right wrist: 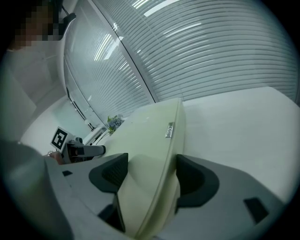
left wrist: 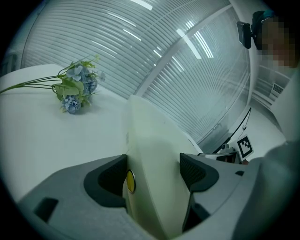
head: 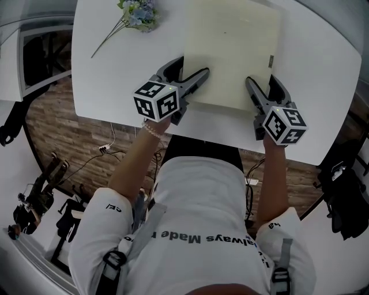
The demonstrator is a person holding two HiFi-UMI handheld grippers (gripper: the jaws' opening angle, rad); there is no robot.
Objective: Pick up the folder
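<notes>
A pale cream folder [head: 230, 52] lies over the white table [head: 115, 75], its near edge toward me. My left gripper [head: 199, 78] is shut on the folder's near-left corner. My right gripper [head: 252, 86] is shut on the near-right corner. In the left gripper view the folder [left wrist: 150, 154] stands edge-on between the pads of the left gripper [left wrist: 152, 173], with a yellow stud [left wrist: 130, 181] against the left pad. The right gripper view shows the folder [right wrist: 150, 136] pinched by the right gripper [right wrist: 147, 176]; a small metal tab [right wrist: 169, 130] sits near the folder's edge.
A bunch of blue artificial flowers [head: 138, 12] lies at the table's far left, also seen as flowers [left wrist: 75, 89] in the left gripper view. The table's near edge [head: 190, 129] runs just behind both grippers. Window blinds [right wrist: 211, 47] rise beyond the table. Gear [head: 34, 199] stands on the floor at left.
</notes>
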